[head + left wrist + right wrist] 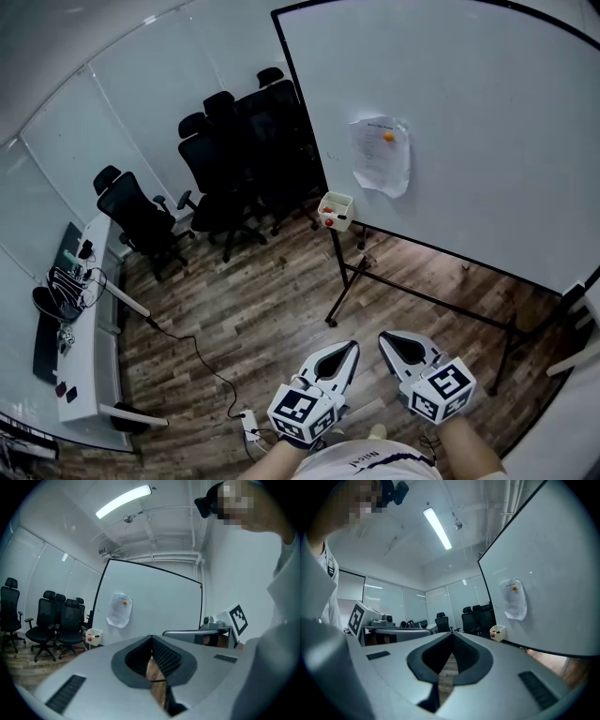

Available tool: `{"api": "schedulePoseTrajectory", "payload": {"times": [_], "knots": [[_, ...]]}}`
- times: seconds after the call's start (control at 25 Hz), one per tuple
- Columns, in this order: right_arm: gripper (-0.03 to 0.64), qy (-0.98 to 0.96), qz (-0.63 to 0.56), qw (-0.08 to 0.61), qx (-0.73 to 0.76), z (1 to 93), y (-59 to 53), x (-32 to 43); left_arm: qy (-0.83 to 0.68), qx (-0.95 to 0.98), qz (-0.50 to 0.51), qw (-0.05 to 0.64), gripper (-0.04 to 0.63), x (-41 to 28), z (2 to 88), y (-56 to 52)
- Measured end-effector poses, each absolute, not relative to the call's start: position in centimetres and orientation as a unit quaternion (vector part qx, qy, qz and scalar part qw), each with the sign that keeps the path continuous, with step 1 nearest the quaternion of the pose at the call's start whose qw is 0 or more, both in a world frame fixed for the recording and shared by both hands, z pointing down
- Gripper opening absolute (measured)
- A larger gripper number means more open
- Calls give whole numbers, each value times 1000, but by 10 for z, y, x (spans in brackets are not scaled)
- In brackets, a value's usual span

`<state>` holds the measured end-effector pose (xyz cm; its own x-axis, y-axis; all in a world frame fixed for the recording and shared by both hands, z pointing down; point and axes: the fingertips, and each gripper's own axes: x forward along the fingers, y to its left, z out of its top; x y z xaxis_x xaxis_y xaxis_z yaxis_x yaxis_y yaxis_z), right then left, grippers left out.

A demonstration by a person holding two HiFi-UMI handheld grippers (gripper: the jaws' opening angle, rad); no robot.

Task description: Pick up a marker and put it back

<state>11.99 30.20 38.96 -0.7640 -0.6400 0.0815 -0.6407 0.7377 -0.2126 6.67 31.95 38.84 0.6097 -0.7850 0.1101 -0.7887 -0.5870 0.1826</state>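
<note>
**Q:** How do the two claws stand?

**A:** The left claw [353, 347] is clenched: in the left gripper view [151, 637] its tips meet, and only floorboards show through the oval opening behind them. The right claw [383, 338] is clenched likewise, tips together in the right gripper view [451, 634], with nothing between them. In the head view both sit at 6 o'clock, side by side and apart, their tips pointing toward 12 o'clock. Each carries its marker cube nearest the person.

**Q:** Where is the marker?

**A:** Neither claw has one. A small white box [335, 208] hangs at the lower left corner of the whiteboard [469, 103], toward 12 o'clock from the claws and well apart from them. A red item [327, 222] shows in it. The rest of its contents are too small to be told as a marker.

**Q:** What surrounds the claws?

**A:** The whiteboard fills the head view from 12 to 3 o'clock on a dark wheeled stand [422, 300]. A crumpled paper sheet [380, 157] is pinned to it by an orange magnet [388, 136]. Black office chairs [234, 159] cluster at 11 o'clock. A white table [89, 319] bearing small dark objects runs along the wall at 8 o'clock. A cable [202, 361] trails over the wooden floor [272, 300] to a power strip [251, 427] at 7 o'clock.
</note>
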Motion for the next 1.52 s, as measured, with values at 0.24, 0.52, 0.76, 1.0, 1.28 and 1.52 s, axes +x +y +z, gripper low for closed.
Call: {"api": "schedulePoseTrajectory", "payload": {"times": [0.24, 0.52, 0.76, 1.0, 1.28, 1.52], "knots": [[12, -935, 120, 2, 334, 393, 296, 119, -451, 886, 16, 110, 11, 68, 394, 313], [12, -933, 123, 6, 338, 399, 269, 115, -447, 887, 14, 117, 11, 66, 403, 286], [12, -928, 120, 16, 352, 401, 227, 105, -436, 893, 11, 114, 11, 56, 406, 241], [12, -922, 119, 23, 369, 403, 165, 83, -423, 899, 14, 108, 11, 34, 409, 176], [12, -911, 121, 32, 394, 406, 97, 49, -401, 909, 16, 116, 11, -1, 415, 106], [12, -900, 128, 47, 415, 421, 49, 28, -394, 911, 21, 123, 11, -27, 433, 50]]}}
